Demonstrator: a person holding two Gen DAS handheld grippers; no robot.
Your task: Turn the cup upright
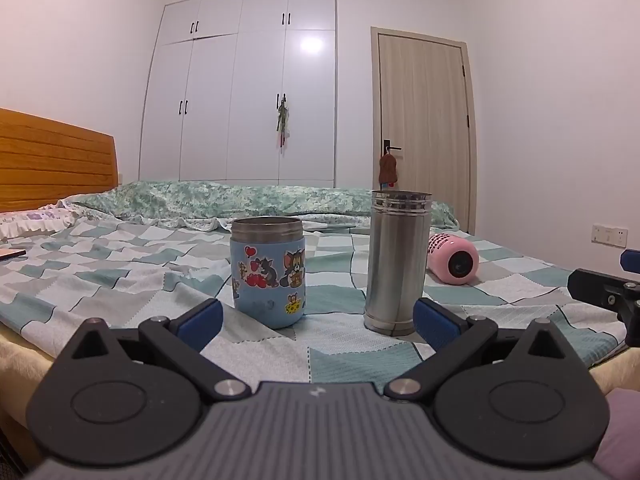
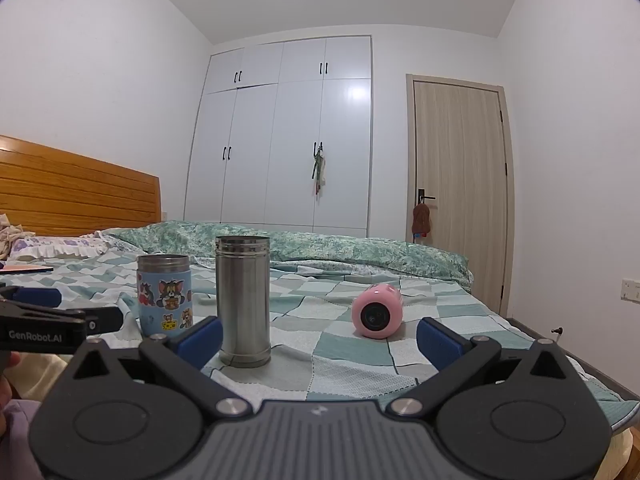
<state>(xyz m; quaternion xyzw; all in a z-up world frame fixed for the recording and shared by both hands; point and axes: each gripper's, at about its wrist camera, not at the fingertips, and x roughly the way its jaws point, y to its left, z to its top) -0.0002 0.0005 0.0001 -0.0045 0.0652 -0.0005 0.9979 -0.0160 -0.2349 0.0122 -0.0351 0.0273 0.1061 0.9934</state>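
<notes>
On the bed (image 2: 344,356), with the pink cup (image 2: 377,311) lying sideways, both grippers (image 1: 316,318) (image 2: 318,338) hover open and empty, so reaching it likely comes next.

Both low at the bed's (image 1: 120,280) near edge, facing the wardrobe (image 2: 288,132); left-wrist view sits left, sharing the steel cup (image 1: 394,260) close ahead.

The bed (image 2: 340,344) has a checked sheet. On it stand a blue cartoon cup (image 2: 164,296) and a steel flask (image 2: 243,300); a pink cup (image 2: 377,311) lies sideways, well apart.
</notes>
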